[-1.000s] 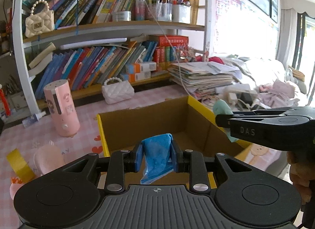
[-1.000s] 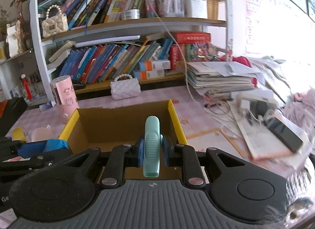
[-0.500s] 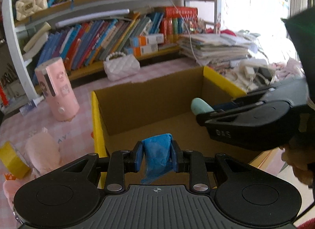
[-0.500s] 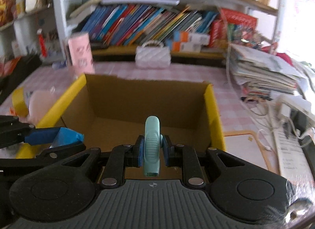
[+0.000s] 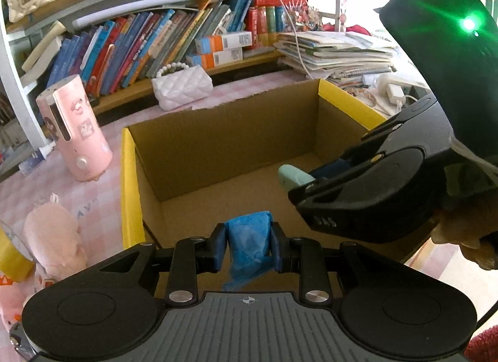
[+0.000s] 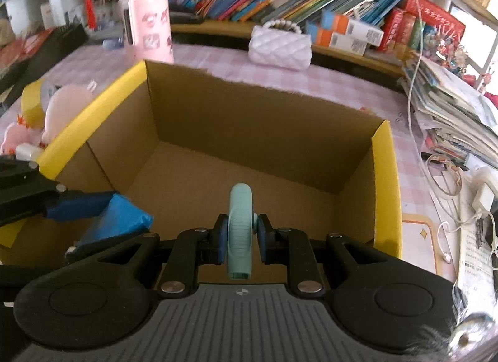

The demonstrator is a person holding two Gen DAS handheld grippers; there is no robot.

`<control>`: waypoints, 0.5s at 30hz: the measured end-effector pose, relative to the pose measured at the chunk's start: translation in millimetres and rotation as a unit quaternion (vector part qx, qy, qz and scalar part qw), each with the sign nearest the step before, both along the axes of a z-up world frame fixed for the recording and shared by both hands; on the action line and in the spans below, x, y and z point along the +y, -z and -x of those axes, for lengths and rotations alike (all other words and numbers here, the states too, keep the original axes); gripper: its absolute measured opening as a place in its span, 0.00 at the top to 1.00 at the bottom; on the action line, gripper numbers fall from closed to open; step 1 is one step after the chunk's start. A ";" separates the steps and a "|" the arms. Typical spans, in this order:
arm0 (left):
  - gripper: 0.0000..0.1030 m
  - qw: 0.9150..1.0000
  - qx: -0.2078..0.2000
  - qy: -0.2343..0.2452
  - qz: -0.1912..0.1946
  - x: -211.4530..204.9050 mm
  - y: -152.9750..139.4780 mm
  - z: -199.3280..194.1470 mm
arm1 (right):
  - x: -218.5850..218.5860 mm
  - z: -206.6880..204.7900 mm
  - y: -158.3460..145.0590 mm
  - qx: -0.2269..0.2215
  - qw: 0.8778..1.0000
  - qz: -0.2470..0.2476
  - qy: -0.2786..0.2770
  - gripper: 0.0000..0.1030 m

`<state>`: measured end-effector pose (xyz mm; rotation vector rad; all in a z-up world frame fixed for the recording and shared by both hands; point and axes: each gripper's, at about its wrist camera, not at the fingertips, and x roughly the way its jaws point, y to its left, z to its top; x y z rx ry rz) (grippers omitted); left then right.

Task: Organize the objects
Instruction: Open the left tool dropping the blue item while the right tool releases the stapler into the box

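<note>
The cardboard box (image 6: 386, 175) stands open on the pink checked desk (image 6: 342, 88). Over it the left tongs (image 5: 248, 245) pinch a crumpled blue bag (image 5: 249, 237), and the right tongs (image 6: 239, 234) clamp a mint-green clip (image 6: 239, 225). A white quilted purse (image 6: 281, 47) sits behind the box.

Your counter (image 6: 326, 82), covered in pink check, carries the open cardboard box (image 6: 384, 175). Behind the box you have a white quilted purse (image 6: 280, 47) and a pink cylinder (image 6: 152, 25); left of it a pink plush (image 6: 65, 103) and yellow tape roll (image 6: 31, 103); right, stacked papers (image 6: 451, 113).
</note>
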<state>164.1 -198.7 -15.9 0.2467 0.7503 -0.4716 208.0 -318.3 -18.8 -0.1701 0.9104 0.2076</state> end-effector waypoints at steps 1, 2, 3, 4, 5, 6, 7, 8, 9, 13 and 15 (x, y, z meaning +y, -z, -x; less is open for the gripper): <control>0.74 1.000 0.003 0.000 0.001 -0.3 0.6 -0.6 | 1.5 0.2 0.6 0.003 1.000 0.004 -0.004 0.82; 0.74 1.000 0.004 -0.001 0.002 -0.2 0.8 -1.2 | 3.1 0.3 1.2 0.006 1.000 0.008 -0.008 0.82; 0.74 1.000 0.006 -0.001 0.003 -0.5 1.1 -1.8 | 3.8 0.4 1.9 0.008 1.000 0.011 -0.010 0.82; 0.74 1.000 0.006 -0.002 0.004 -0.4 1.1 -2.1 | 4.7 0.6 2.2 0.008 1.000 0.014 -0.012 0.82; 0.74 1.000 0.006 -0.002 0.004 -0.6 1.0 -2.3 | 4.8 0.4 2.4 0.009 1.000 0.015 -0.012 0.82; 0.74 1.000 0.006 -0.002 0.004 -0.5 1.0 -2.3 | 4.4 -0.4 2.5 0.011 1.000 0.014 -0.011 0.82; 0.74 1.000 0.006 -0.002 0.004 -0.4 0.9 -2.5 | 4.2 -0.6 2.4 0.012 1.000 0.013 -0.011 0.82; 0.74 1.000 0.006 -0.002 0.004 -0.5 0.7 -2.5 | 4.3 -0.6 2.3 0.012 1.000 0.013 -0.011 0.82; 0.74 1.000 0.006 -0.002 0.004 -0.6 0.6 -2.6 | 4.4 -0.4 2.1 0.012 1.000 0.014 -0.011 0.82; 0.73 1.000 0.004 -0.003 0.003 -0.9 0.7 -2.5 | 4.0 -1.0 2.4 0.011 1.000 0.011 -0.010 0.82; 0.70 1.000 0.001 -0.005 0.003 -0.5 0.5 -2.6 | 3.5 -0.6 2.0 0.010 1.000 0.007 -0.008 0.82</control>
